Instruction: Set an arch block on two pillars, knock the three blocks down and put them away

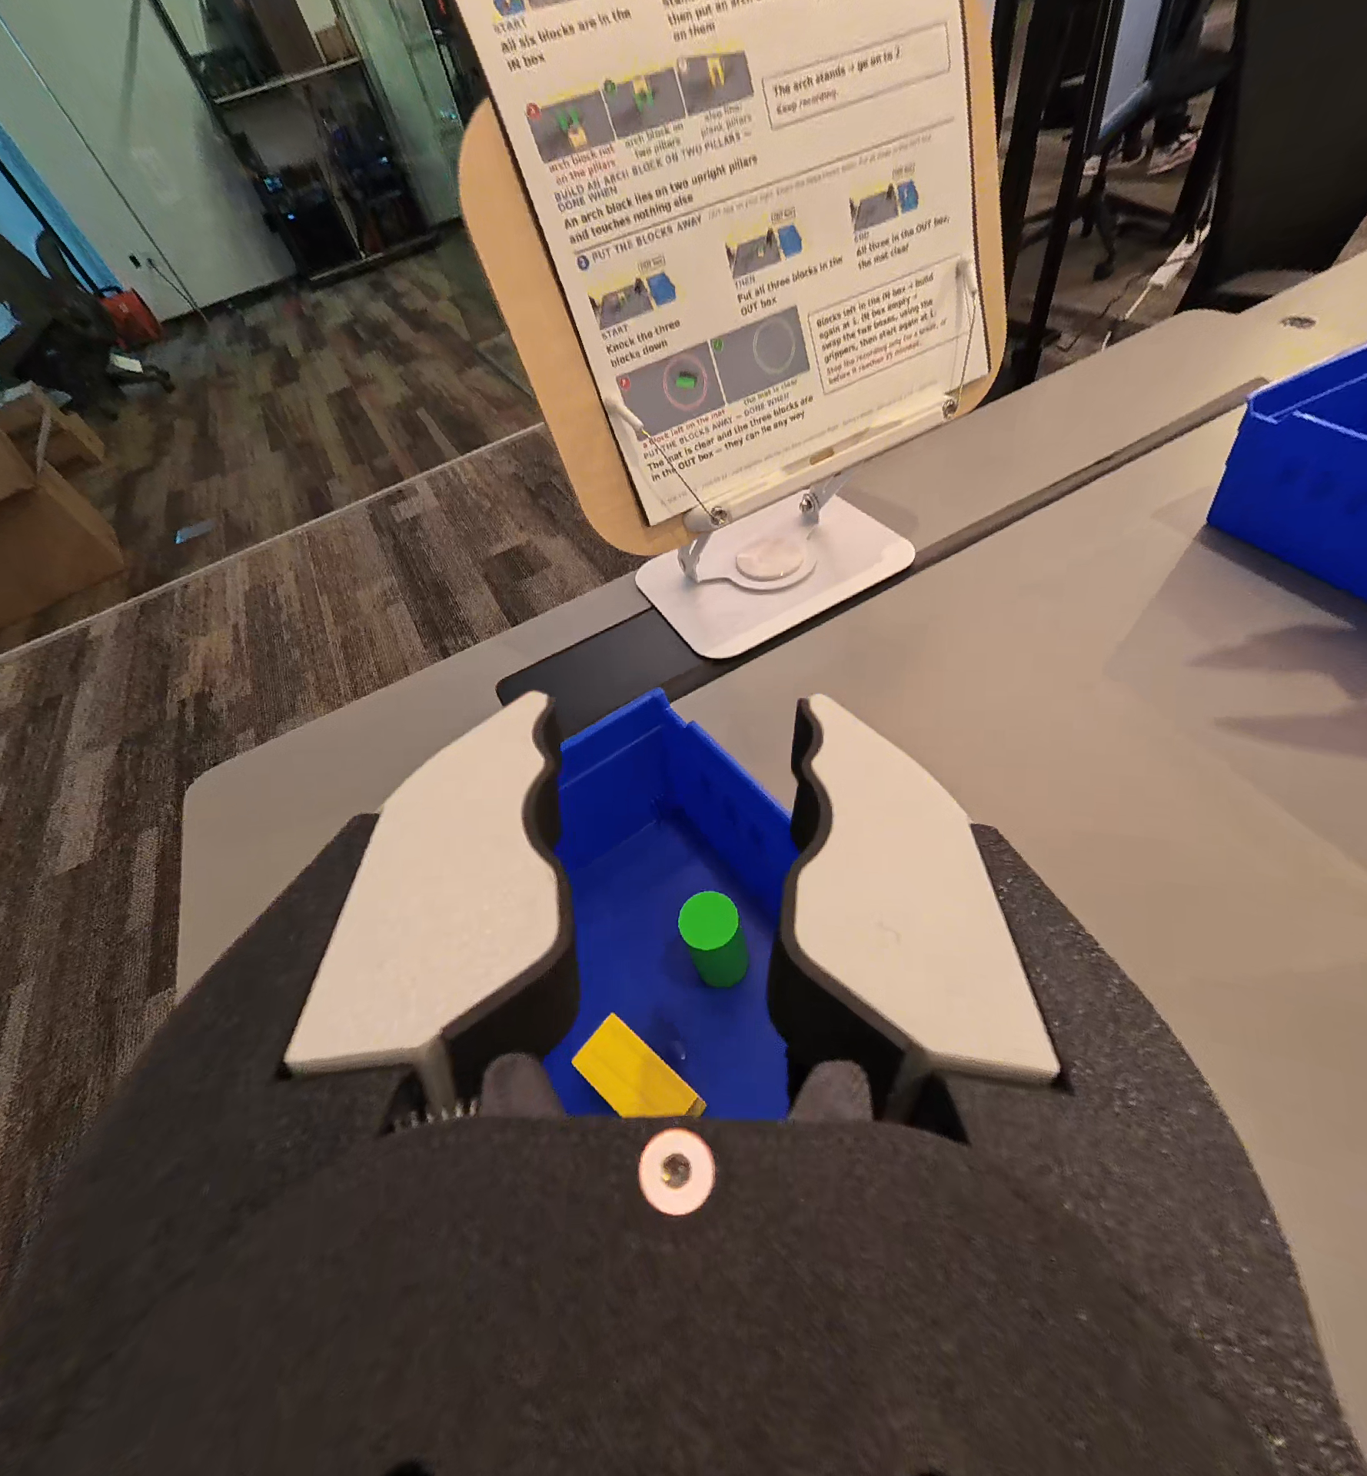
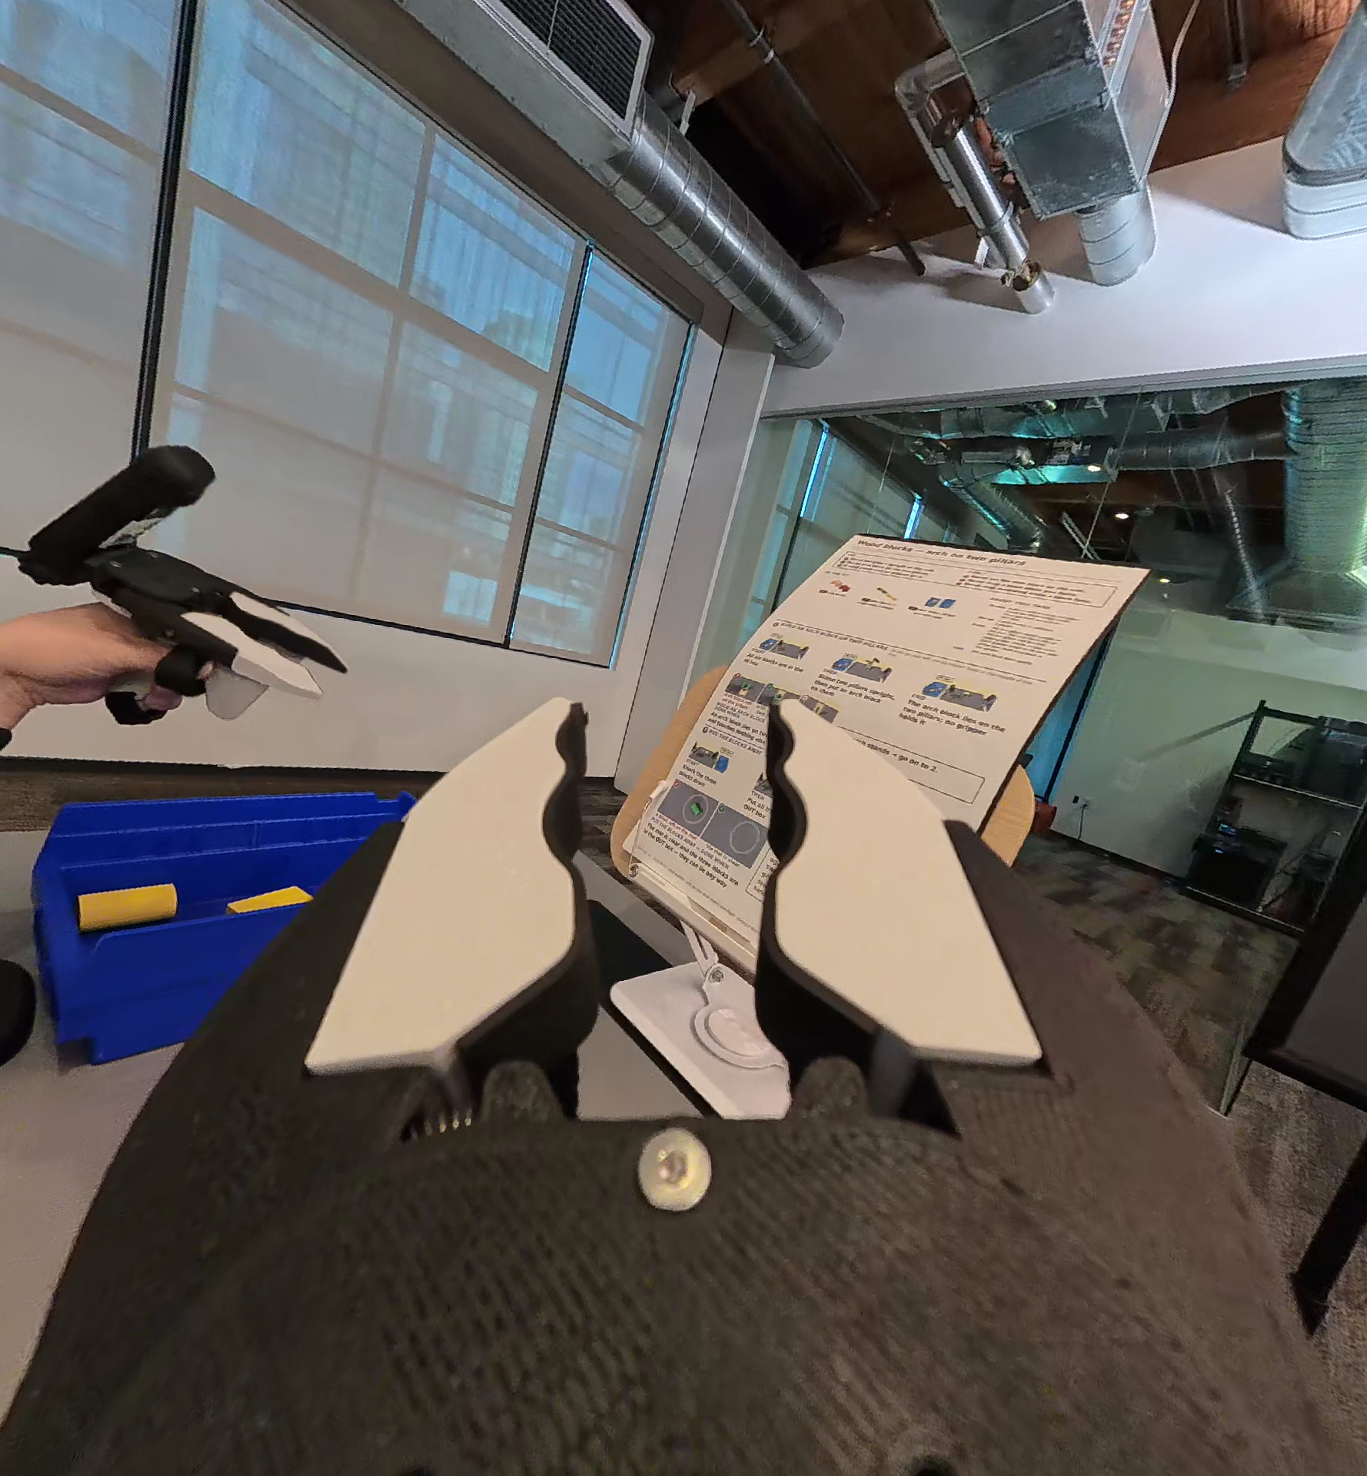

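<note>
Left wrist view: left gripper [image 1: 668, 767] open, empty, hovering over blue bin [image 1: 624, 799] at the table [image 1: 984, 799] corner. Green cylinder [image 1: 712, 938] lies on the bin floor between the fingers, below them; yellow block [image 1: 636, 1070] nearer the gripper base. Both look like rigid, light, smooth wood – pinch the cylinder across its curved sides, mid-length, or it may roll. Right gripper [image 2: 672, 747] also open, empty, raised and aimed at the instruction board [image 2: 904, 703], well apart from the blocks
</note>
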{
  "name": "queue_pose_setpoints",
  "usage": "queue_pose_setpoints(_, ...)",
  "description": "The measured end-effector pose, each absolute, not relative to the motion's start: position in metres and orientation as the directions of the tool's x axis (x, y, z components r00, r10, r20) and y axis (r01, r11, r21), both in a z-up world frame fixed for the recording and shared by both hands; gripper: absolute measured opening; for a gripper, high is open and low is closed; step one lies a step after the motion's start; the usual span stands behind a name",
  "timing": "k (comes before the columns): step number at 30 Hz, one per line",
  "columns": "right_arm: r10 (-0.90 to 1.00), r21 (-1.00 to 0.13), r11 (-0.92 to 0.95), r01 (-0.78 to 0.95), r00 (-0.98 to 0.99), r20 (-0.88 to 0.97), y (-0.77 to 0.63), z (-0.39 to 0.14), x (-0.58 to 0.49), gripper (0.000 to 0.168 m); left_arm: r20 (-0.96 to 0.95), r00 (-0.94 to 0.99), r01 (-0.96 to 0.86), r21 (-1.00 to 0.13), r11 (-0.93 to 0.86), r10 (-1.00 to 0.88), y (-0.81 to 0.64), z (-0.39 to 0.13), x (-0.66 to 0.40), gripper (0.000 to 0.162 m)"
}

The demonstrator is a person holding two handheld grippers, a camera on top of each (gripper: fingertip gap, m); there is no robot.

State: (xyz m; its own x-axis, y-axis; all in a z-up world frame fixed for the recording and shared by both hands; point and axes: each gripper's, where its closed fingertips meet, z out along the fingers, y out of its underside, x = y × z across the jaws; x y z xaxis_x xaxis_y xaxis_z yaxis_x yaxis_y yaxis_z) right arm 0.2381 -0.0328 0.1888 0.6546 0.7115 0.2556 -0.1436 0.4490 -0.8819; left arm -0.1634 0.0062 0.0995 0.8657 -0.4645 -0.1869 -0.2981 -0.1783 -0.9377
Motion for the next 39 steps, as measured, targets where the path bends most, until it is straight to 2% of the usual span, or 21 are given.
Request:
queue_pose_setpoints(8,0.706,-0.871,0.466,-0.158,0.659,0.258,-0.034,0.191,0.241,0.044,-0.173,0.861,-0.272,-0.951,-0.146,-0.477,0.002,0.108,-0.160,0.058)
queue_pose_setpoints(16,0.715,-0.862,0.479,-0.167,0.644,0.272,-0.038,0.193,0.242,0.044,-0.223,0.845,-0.370,-0.900,-0.230,-0.487,0.003,0.084,-0.167,0.060)
queue_pose_setpoints(20,0.787,-0.875,0.412,-0.253,0.583,0.201,-0.045,0.195,0.241,0.045,-0.246,0.859,-0.401,-0.869,-0.291,-0.449,0.009,0.071,-0.180,0.058)
queue_pose_setpoints(24,0.806,-0.919,0.333,-0.211,0.570,0.162,-0.041,0.187,0.239,0.046,-0.231,0.858,-0.414,-0.840,-0.350,-0.460,0.012,0.056,-0.184,0.056)
queue_pose_setpoints(28,0.771,-0.928,0.335,-0.164,0.614,0.169,-0.032,0.182,0.243,0.044,-0.205,0.848,-0.443,-0.780,-0.443,-0.488,0.015,0.028,-0.186,0.052)
queue_pose_setpoints(33,0.880,-0.958,0.193,-0.211,0.469,0.074,-0.038,0.174,0.237,0.041,-0.237,0.819,-0.538,-0.635,-0.554,-0.522,0.024,-0.018,-0.191,0.053)
queue_pose_setpoints(39,0.836,-0.961,0.257,-0.097,0.522,0.171,-0.032,0.165,0.231,0.038,-0.192,0.791,-0.581,-0.533,-0.615,-0.581,0.034,-0.060,-0.182,0.052)
